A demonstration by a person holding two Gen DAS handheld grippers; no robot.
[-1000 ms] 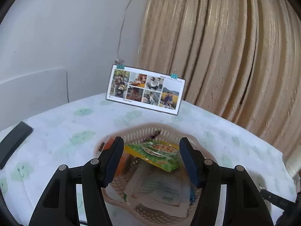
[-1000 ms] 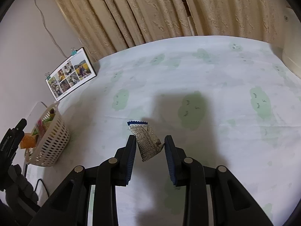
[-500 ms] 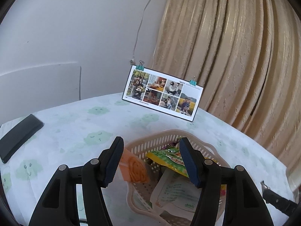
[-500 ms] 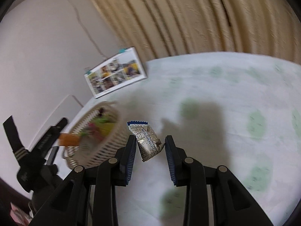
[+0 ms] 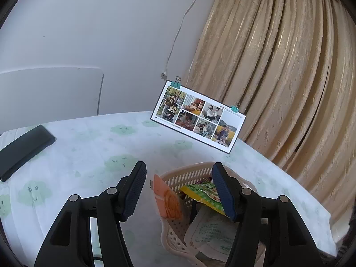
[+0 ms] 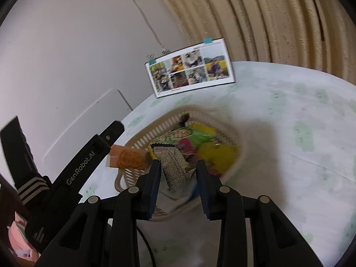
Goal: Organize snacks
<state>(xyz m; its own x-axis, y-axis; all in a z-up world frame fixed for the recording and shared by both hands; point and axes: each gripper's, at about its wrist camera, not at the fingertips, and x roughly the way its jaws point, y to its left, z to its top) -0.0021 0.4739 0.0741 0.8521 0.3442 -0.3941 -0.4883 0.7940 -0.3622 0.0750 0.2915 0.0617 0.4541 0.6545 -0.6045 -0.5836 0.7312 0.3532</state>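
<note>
The basket [image 6: 231, 133] is open at the top, but packets fill much of it, and an orange packet [image 5: 166, 198] sticks up over its near-left rim. Behind it a clipped photo card [image 5: 198, 116] stands upright before the curtain [image 5: 278, 77]. A black flat object [image 5: 22, 149] lies at the surface's [image 5: 89, 146] left edge; between them the cloth lies bare.

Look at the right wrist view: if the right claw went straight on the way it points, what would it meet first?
Most likely the snacks heaped in the beige basket. The right claw, shut on a patterned packet, points into the basket's opening, at the green and yellow packets. Depth is uncertain because the basket is blurred.
</note>
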